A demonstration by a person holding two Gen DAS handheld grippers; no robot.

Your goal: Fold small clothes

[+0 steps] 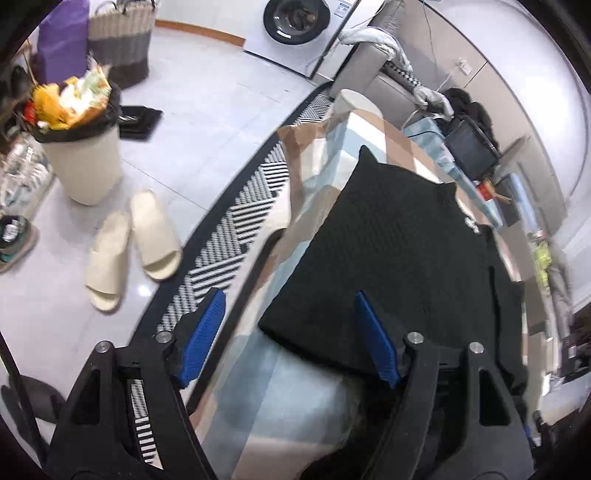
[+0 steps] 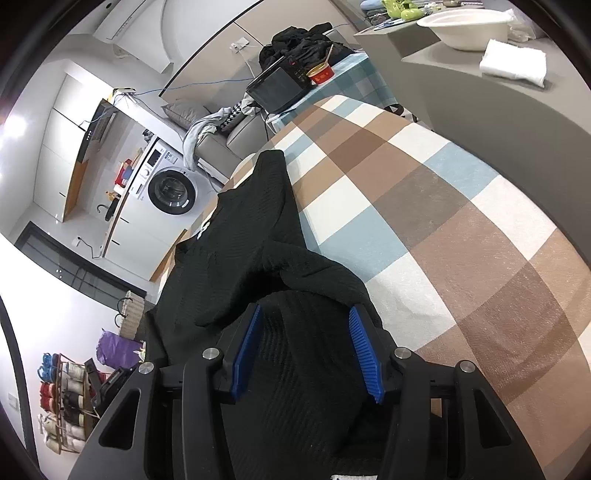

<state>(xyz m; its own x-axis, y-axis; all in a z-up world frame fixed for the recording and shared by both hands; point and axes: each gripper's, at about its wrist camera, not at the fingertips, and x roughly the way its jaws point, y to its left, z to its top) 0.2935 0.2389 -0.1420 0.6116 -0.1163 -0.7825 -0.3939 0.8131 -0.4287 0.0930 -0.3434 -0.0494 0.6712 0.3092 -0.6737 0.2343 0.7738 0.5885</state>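
Left tongs [image 1: 288,339] apart, empty over black garment [image 1: 399,251]. Right tongs [image 2: 306,350] apart, fabric between, unclamped. Best pinch the near edge, fold flat on table [image 2: 443,206].

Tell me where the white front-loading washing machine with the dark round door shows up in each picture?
Left wrist view: white front-loading washing machine at the top centre, beyond the floor.
Right wrist view: it stands centre-left, tilted.
Shared landmark: black knitted garment on the checked cloth.
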